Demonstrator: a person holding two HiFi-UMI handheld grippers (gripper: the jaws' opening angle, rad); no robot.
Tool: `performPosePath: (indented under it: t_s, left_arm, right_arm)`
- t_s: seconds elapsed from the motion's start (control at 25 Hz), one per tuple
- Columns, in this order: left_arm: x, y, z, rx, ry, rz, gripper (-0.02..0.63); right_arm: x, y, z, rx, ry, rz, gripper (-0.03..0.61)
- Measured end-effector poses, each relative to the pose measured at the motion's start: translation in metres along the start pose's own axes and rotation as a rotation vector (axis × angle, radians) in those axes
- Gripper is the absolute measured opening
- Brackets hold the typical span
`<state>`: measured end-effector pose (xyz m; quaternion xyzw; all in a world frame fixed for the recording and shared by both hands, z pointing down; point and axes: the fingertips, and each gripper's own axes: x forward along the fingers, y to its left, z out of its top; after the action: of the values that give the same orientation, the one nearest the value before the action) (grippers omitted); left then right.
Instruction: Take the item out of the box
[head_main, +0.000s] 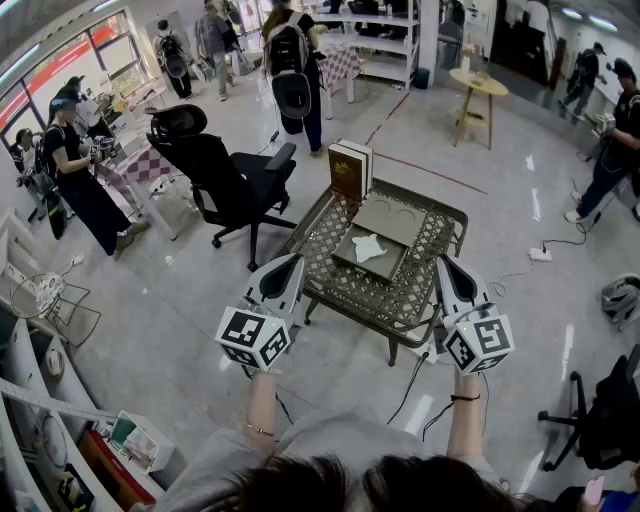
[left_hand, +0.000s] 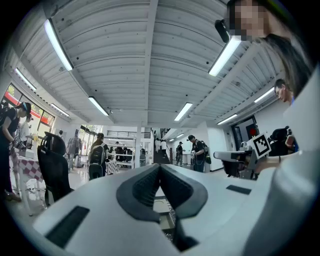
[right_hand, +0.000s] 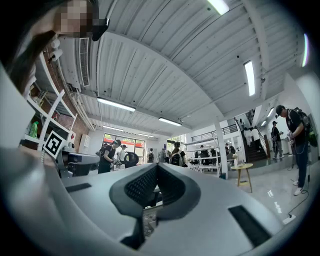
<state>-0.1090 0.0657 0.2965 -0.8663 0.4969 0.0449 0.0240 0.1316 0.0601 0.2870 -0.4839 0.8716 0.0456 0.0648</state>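
Observation:
An open grey box (head_main: 352, 262) lies on the metal mesh table (head_main: 398, 318), its lid (head_main: 390, 218) folded back behind it. A white star-shaped item (head_main: 368, 247) rests inside the box. My left gripper (head_main: 292, 263) hovers at the table's near left corner, jaws shut with nothing between them. My right gripper (head_main: 443, 262) hovers at the near right edge, also shut and empty. Both point up and away over the table, apart from the box. In the left gripper view the left gripper's (left_hand: 160, 168) pads meet; in the right gripper view the right gripper's (right_hand: 157, 168) pads meet too.
A brown box (head_main: 350, 168) stands upright at the table's far corner. A black office chair (head_main: 228, 180) sits left of the table. Cables (head_main: 415, 385) run on the floor near the table's legs. A small round wooden table (head_main: 478, 86) and several people stand farther off.

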Motion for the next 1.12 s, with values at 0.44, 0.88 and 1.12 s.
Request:
performPosePath:
  t_s: [0.44, 0.88, 1.12]
  left_arm:
    - [-0.001, -0.009, 0.002, 0.006, 0.011, -0.012, 0.017]
    - [-0.007, -0.029, -0.007, -0.036, 0.036, 0.008, 0.017]
    - [-0.005, -0.023, -0.012, -0.044, 0.055, 0.007, 0.017]
  right_arm:
    - [0.001, 0.001, 0.001, 0.01, 0.005, 0.01, 0.021]
    - [-0.001, 0.002, -0.007, 0.024, 0.039, 0.053, 0.021]
    - [0.008, 0.004, -0.014, 0.041, 0.057, 0.06, 0.021]
